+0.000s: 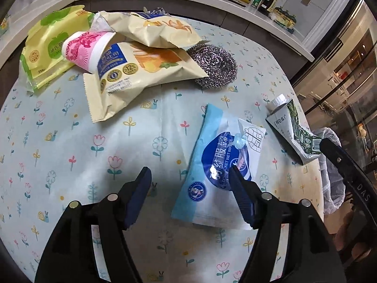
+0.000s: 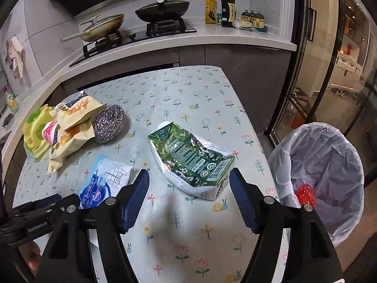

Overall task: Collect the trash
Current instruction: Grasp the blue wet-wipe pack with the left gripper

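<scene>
My left gripper (image 1: 189, 176) is open above the flowered tablecloth, with a blue wet-wipes pack (image 1: 219, 165) lying under its right finger. My right gripper (image 2: 189, 179) is open and empty, just short of a crushed green carton (image 2: 190, 158) that lies flat. The carton also shows in the left wrist view (image 1: 294, 132), and the wipes pack in the right wrist view (image 2: 103, 184). A pile at the far left holds cream snack bags (image 1: 141, 70), a pink paper cup (image 1: 84, 49) and a green pack (image 1: 44, 54). A steel scourer (image 1: 214, 66) lies beside them.
A bin lined with a white bag (image 2: 325, 172) stands off the table's right edge, with something red (image 2: 305, 194) inside. A counter with a stove, pans (image 2: 162, 9) and bottles (image 2: 227, 8) runs behind the table. Glass doors are at the right.
</scene>
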Available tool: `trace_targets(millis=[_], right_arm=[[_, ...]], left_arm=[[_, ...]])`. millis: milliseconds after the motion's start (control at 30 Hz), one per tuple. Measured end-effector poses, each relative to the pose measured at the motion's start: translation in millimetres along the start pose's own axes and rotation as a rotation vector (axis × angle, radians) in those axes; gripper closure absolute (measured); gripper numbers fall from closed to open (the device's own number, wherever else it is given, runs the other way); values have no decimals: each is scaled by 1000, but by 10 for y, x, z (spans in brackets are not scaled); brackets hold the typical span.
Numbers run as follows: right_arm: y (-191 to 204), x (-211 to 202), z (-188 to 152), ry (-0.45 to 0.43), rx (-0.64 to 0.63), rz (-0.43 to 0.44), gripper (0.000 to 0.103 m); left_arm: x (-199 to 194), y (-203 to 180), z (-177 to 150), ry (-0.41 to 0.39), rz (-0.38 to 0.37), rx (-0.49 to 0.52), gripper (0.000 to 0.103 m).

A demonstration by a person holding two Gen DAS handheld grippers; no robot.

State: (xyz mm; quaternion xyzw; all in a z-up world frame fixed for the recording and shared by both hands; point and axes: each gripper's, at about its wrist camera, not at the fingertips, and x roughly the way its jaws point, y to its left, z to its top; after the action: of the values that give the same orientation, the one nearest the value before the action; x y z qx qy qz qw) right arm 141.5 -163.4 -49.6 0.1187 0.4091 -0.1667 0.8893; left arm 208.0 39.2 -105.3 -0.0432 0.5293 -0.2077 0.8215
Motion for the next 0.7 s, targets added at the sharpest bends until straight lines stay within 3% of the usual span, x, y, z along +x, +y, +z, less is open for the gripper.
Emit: trace_targets(millis=[267,400,433,700], right_arm=[[-245,345,113,52,83,11,35],[-330,483,117,80,109,16,35],[-339,511,113,87,112,19,35],[-392,601,54,111,120,31,35]], left_arm=[[255,-328,47,15,44,74,39],[297,-485,39,-2,76,128,50],[292,-507,30,-5,67,131,57],[170,-553,38,-40,54,125,66]])
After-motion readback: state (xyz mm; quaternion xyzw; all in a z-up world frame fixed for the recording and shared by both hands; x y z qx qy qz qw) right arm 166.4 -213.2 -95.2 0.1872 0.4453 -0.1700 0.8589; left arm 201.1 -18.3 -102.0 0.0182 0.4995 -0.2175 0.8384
